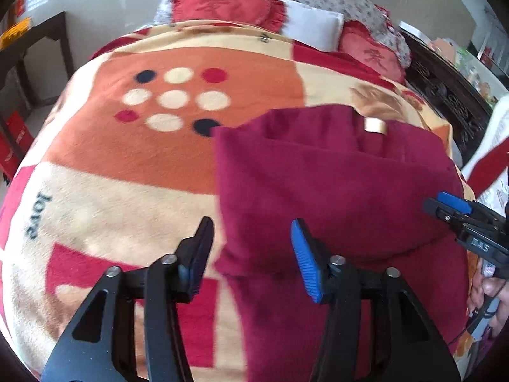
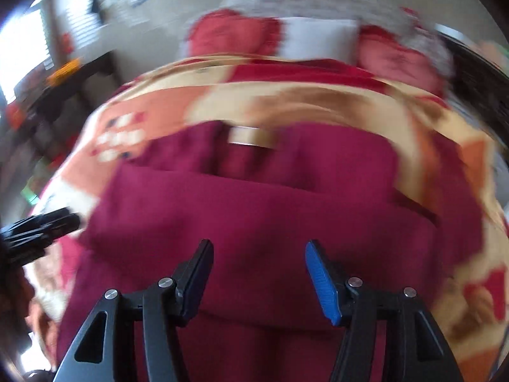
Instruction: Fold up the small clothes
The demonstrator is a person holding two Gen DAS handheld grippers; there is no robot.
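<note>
A dark red fleece garment (image 1: 334, 191) lies folded on the patterned blanket (image 1: 127, 159), with a pale label (image 1: 375, 125) near its far edge. My left gripper (image 1: 251, 232) hovers open over the garment's left edge, nothing between its fingers. In the left wrist view the right gripper (image 1: 445, 205) reaches in from the right over the garment's right side. The right wrist view is blurred: my right gripper (image 2: 257, 254) stands open above the garment (image 2: 254, 210), holding nothing. The left gripper (image 2: 47, 222) shows at that view's left edge.
Red cushions (image 1: 222, 3) and a white pillow (image 1: 311, 25) lie at the bed's far end. A dark carved bed frame (image 1: 445, 95) runs along the right. A dark desk (image 1: 28, 51) stands to the left. A person's hand (image 1: 490, 296) holds the right gripper.
</note>
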